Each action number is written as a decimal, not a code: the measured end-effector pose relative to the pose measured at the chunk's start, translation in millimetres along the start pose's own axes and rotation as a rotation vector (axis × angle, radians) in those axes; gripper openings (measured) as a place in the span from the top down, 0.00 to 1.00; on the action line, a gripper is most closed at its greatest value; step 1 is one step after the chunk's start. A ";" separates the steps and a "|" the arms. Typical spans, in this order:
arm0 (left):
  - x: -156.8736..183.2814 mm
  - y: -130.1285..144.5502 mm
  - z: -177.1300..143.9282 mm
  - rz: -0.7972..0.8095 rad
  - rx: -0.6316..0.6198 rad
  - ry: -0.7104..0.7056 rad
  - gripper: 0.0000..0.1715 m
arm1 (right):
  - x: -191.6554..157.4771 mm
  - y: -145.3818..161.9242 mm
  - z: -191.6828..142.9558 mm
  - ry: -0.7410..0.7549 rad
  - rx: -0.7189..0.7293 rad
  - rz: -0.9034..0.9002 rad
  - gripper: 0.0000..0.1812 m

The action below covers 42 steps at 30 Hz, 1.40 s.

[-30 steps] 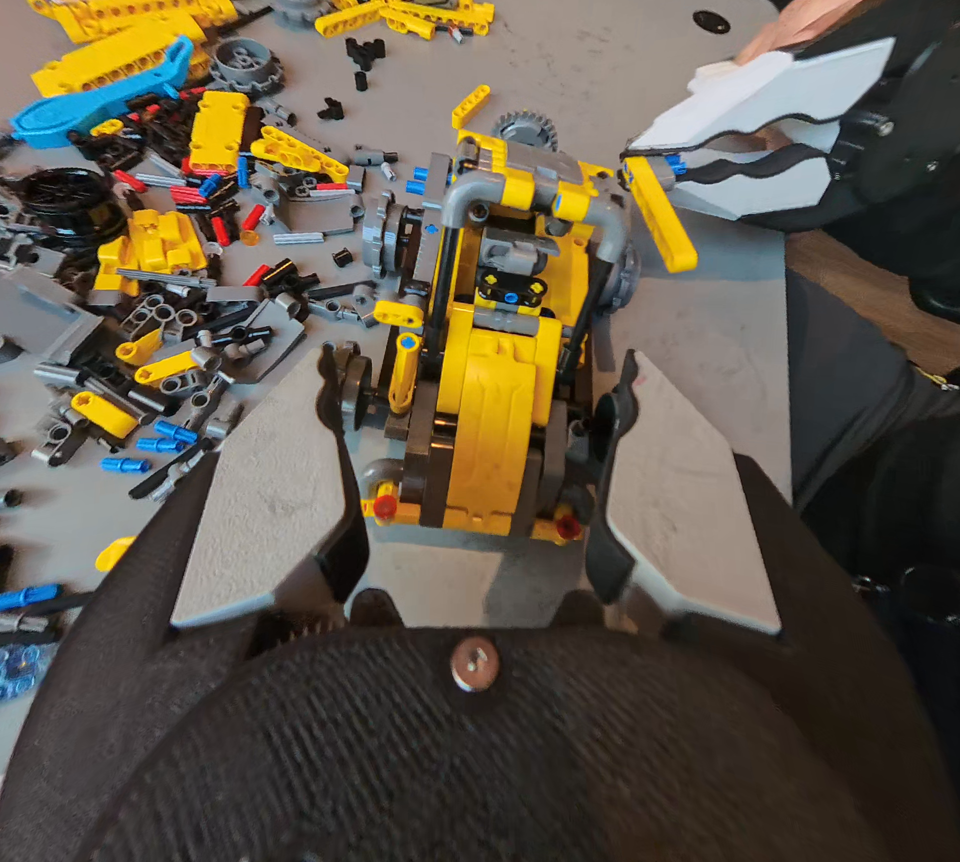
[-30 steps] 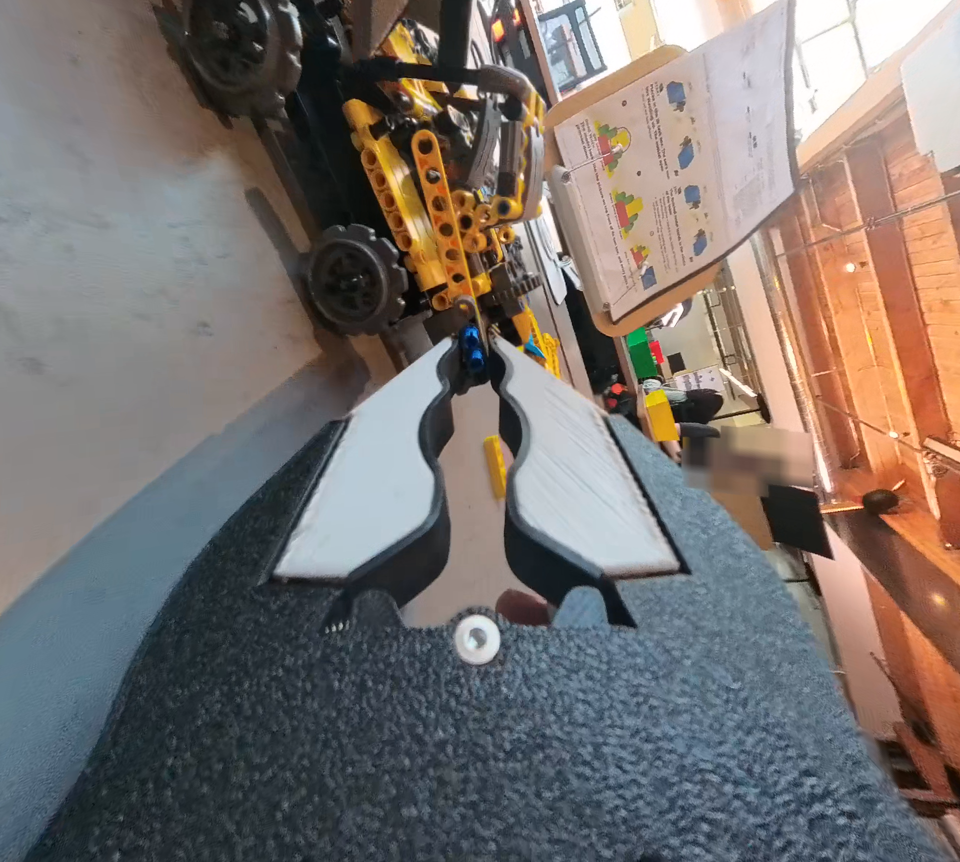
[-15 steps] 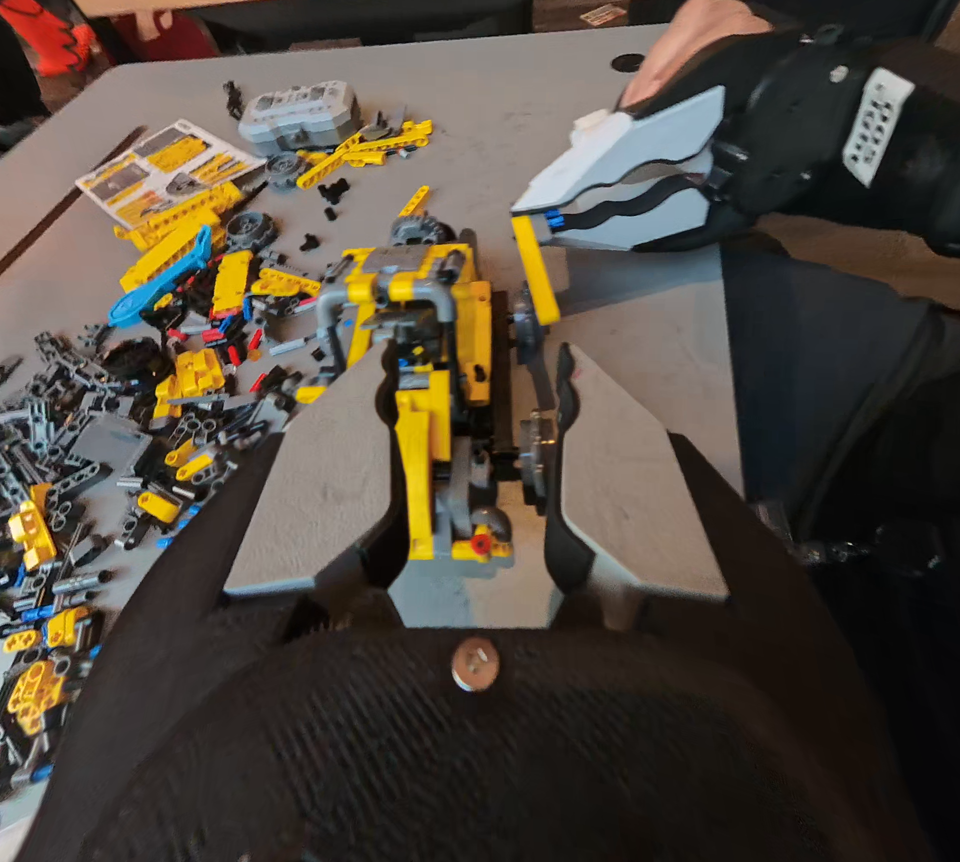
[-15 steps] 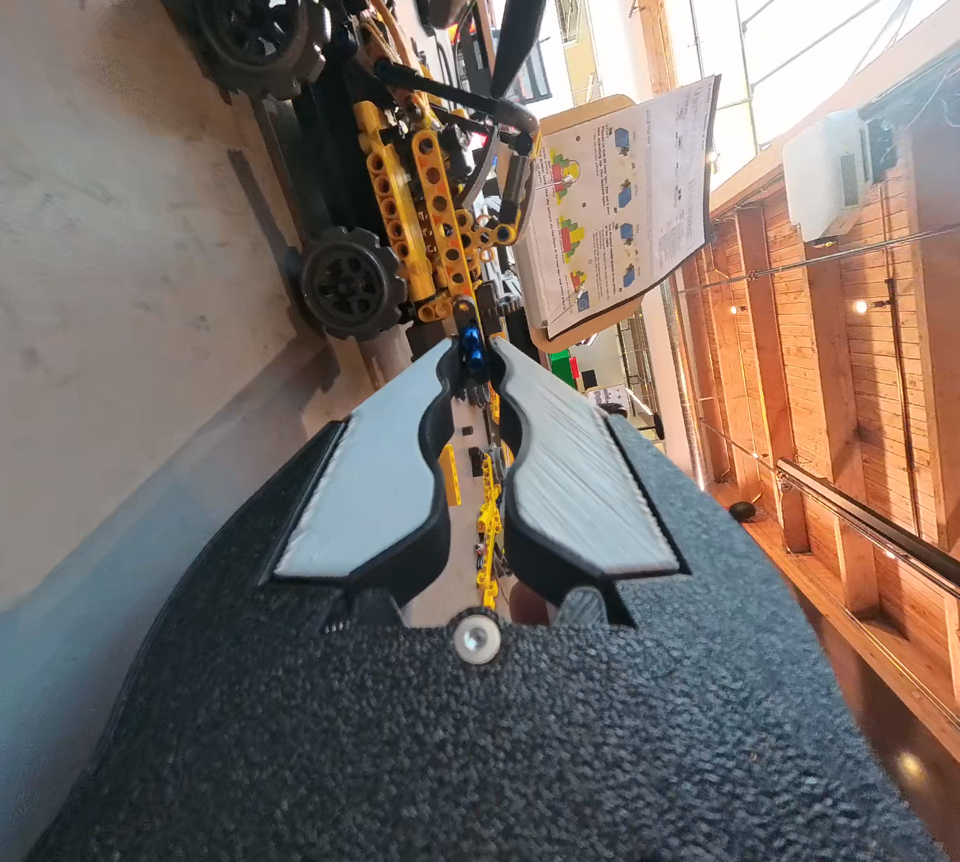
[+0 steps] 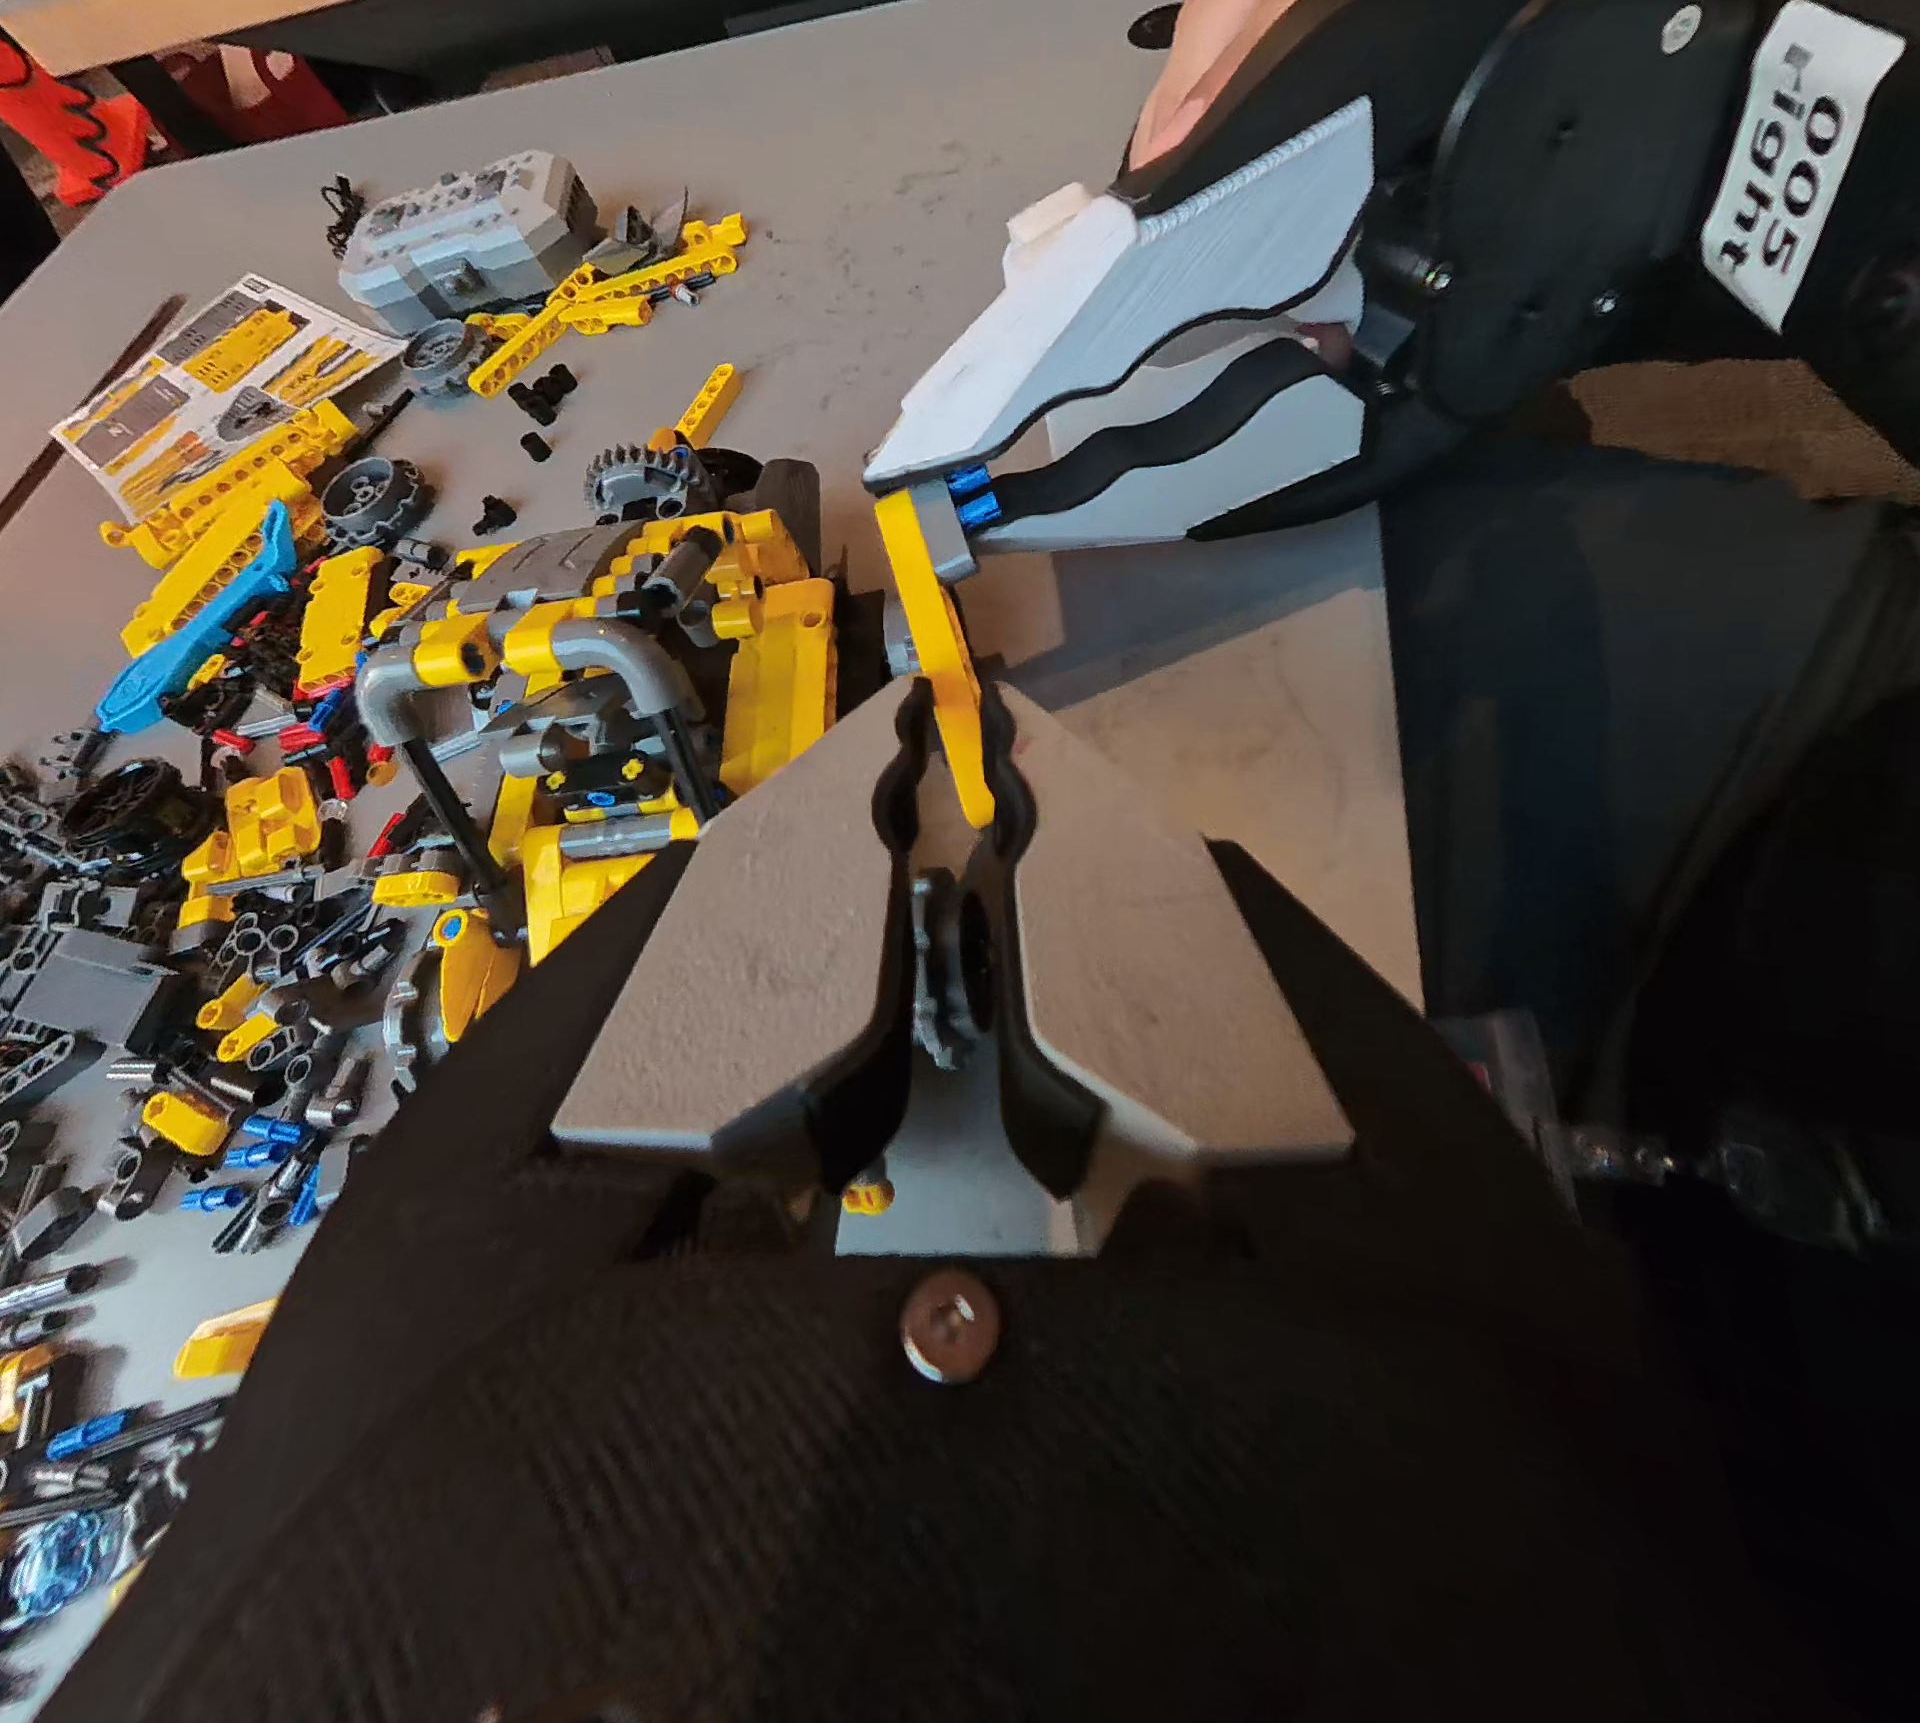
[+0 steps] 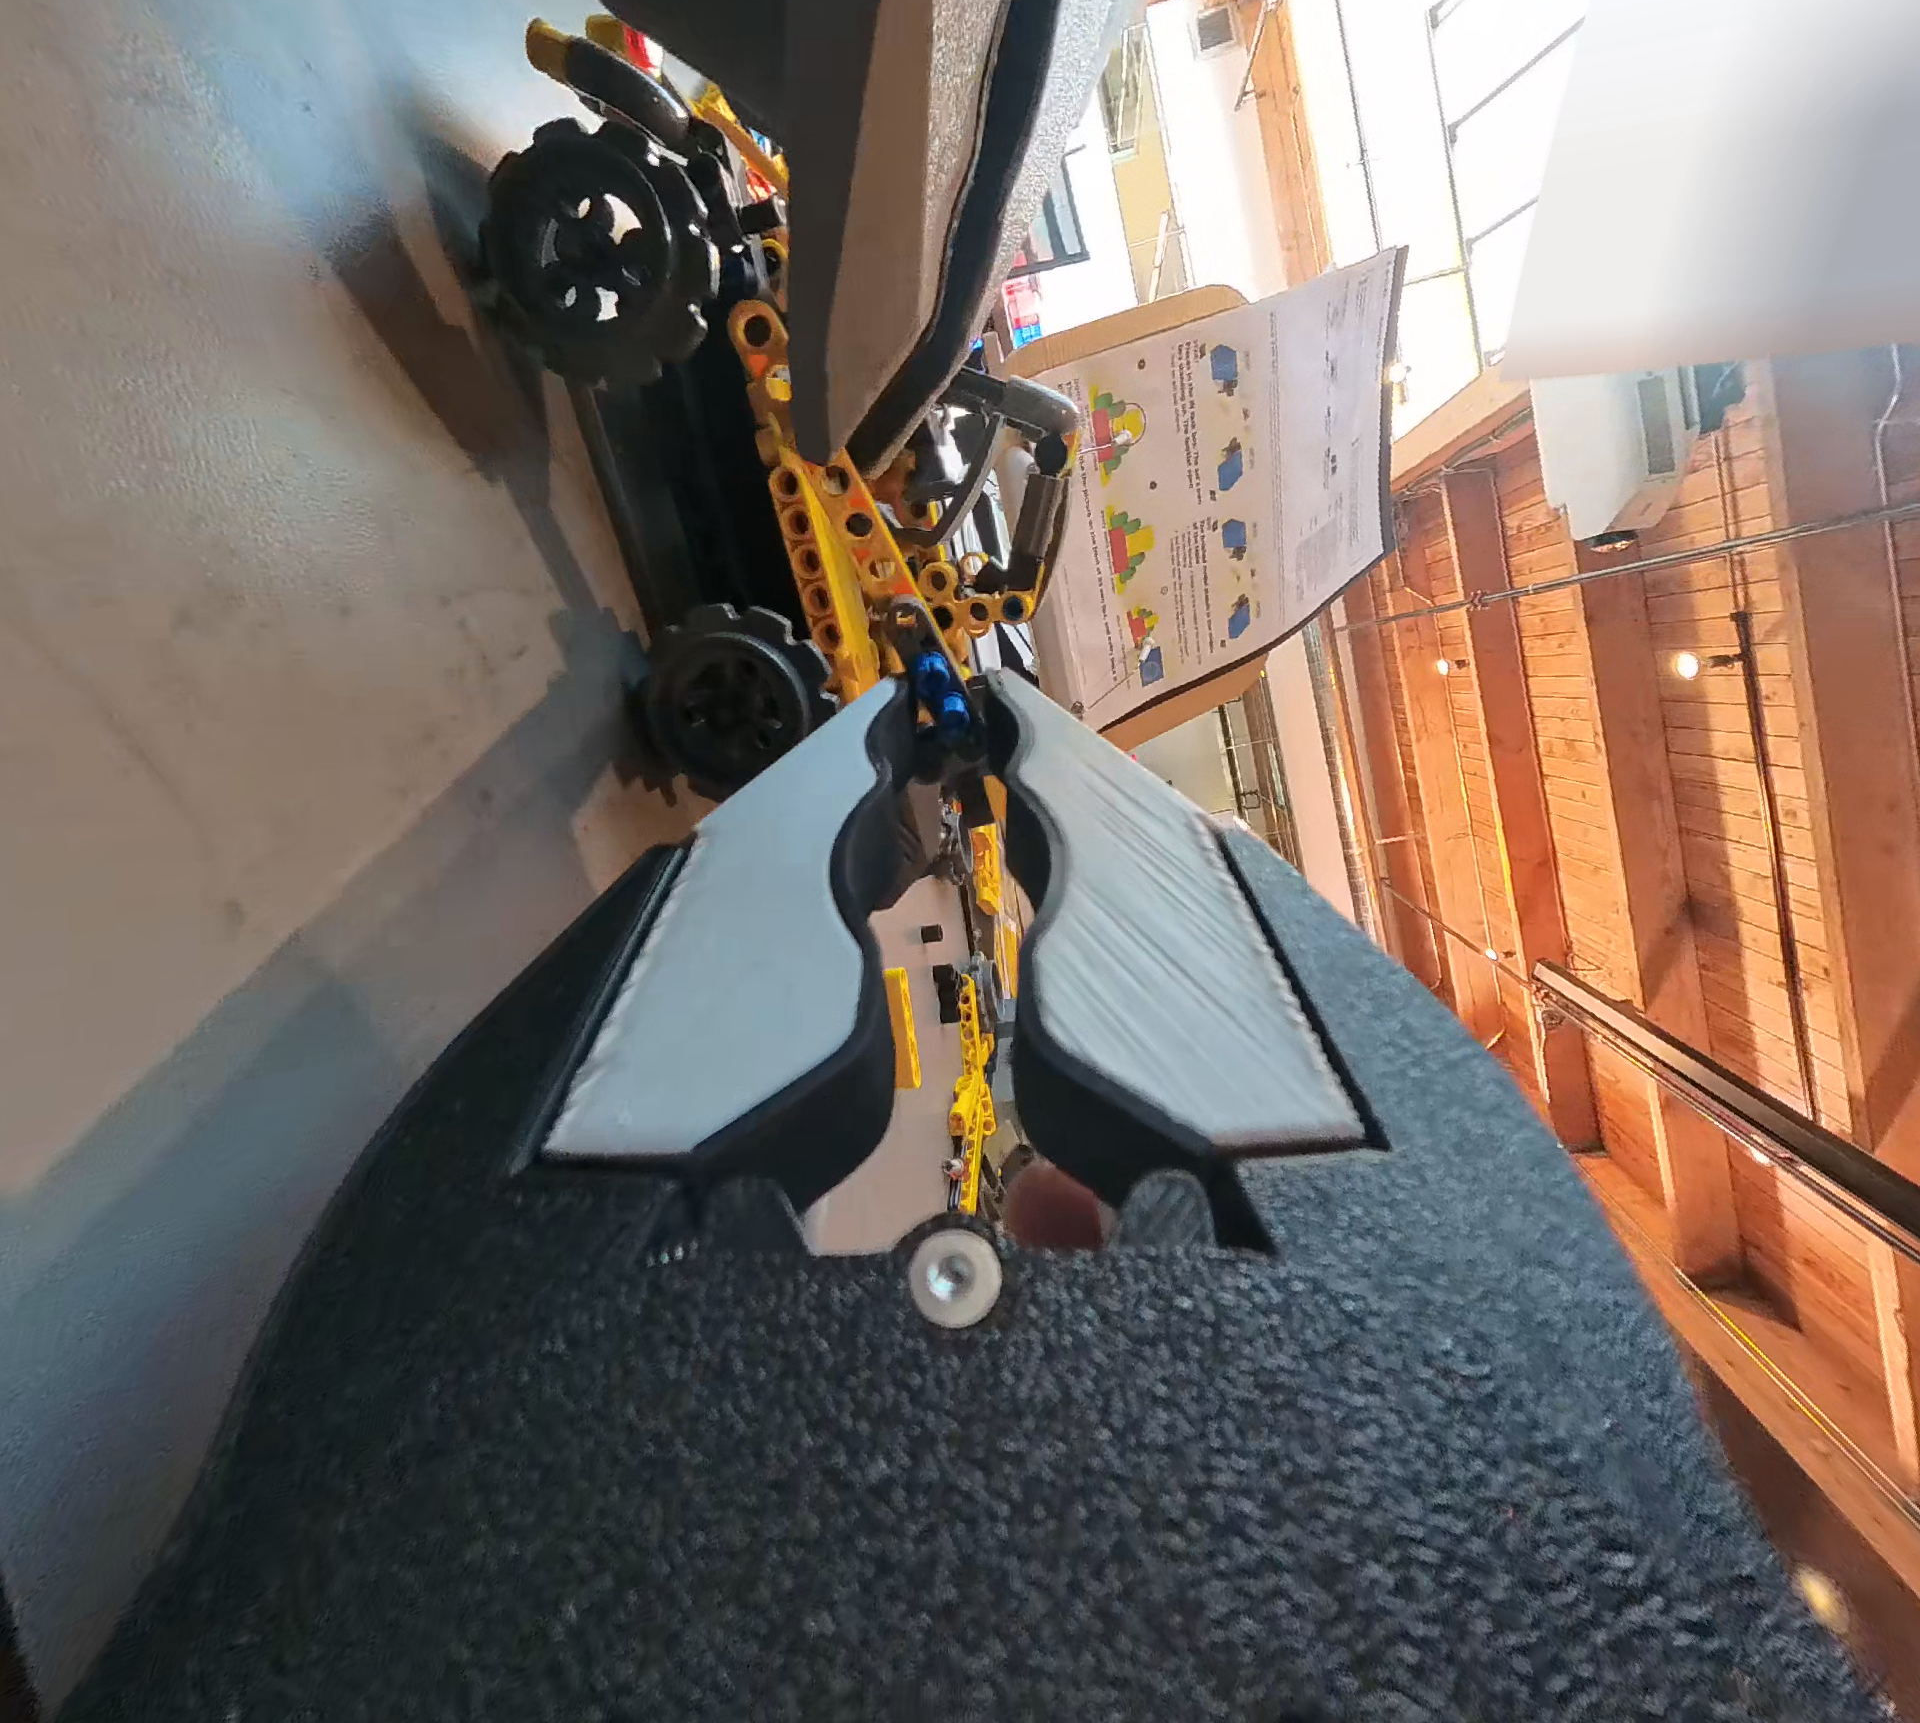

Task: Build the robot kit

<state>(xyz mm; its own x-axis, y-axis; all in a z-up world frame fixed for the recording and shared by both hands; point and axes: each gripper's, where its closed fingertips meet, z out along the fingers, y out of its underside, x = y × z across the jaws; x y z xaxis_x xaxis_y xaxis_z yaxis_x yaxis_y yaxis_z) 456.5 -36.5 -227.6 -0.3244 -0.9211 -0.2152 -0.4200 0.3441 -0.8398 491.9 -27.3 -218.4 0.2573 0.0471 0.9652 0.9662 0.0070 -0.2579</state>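
A yellow and grey brick-built vehicle (image 5: 644, 707) stands on the grey table (image 5: 883, 167). My left gripper (image 5: 954, 712) is at the vehicle's right side, its jaws closed narrowly on a long yellow beam (image 5: 925, 603), with a grey toothed wheel (image 5: 951, 967) between the fingers farther back. My right gripper (image 5: 914, 499) is shut on a grey connector with blue pins (image 5: 971, 504) at the beam's far end. In the right wrist view the right gripper (image 6: 948, 697) pinches the blue pins (image 6: 940, 691) against the vehicle (image 6: 831, 551), and a left finger (image 6: 894, 219) reaches in from above.
A pile of loose yellow, grey, black and blue parts (image 5: 239, 790) covers the table's left half. A grey battery box (image 5: 468, 239) and a leaflet (image 5: 208, 364) lie at the far left. The table edge is close on the right. An instruction sheet (image 6: 1236, 478) stands behind. My right fingertips sit around 4 cm from my left ones.
My left gripper moved from straddling the vehicle's body to its right side and closed narrower on the yellow beam. My right gripper brought the beam down against the vehicle's side.
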 end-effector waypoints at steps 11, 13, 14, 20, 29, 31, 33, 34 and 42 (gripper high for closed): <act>-7.1 5.1 -3.2 -0.018 0.047 0.001 0.97 | -0.1 -10.3 1.8 0.010 0.005 -0.019 0.94; -7.5 4.2 -4.9 -0.034 0.067 0.014 0.97 | 1.2 -12.4 1.8 0.015 0.004 -0.002 0.94; -7.6 3.8 -5.1 -0.042 0.077 0.016 0.97 | 1.6 -12.6 1.6 0.010 -0.002 0.012 0.94; -9.3 4.1 -2.3 0.016 0.077 -0.045 0.97 | -10.9 -12.8 -3.9 -0.203 0.021 0.201 0.80; -11.6 -8.7 -6.8 0.023 0.155 -0.087 0.97 | 43.6 12.7 -42.6 -0.452 0.114 0.968 0.47; -8.7 -7.9 -4.5 0.038 0.148 -0.086 0.97 | 37.4 26.4 -44.1 -0.503 0.035 0.995 0.54; -9.2 -6.6 -3.4 0.058 0.137 -0.099 0.97 | 29.3 35.7 -44.5 -0.561 -0.019 1.045 0.64; -9.3 -6.4 -3.4 0.061 0.136 -0.101 0.97 | 26.2 40.2 -44.1 -0.588 -0.040 1.078 0.72; -7.4 -9.6 -5.0 0.056 0.156 -0.091 0.97 | 28.5 55.6 -37.5 -0.604 -0.028 1.160 0.75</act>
<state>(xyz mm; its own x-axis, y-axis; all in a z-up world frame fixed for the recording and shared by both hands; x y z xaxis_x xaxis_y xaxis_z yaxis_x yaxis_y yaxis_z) 458.7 -32.1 -215.5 -0.2624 -0.9165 -0.3020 -0.2646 0.3693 -0.8908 553.7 -63.1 -203.6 0.8933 0.4494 0.0091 0.1906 -0.3604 -0.9131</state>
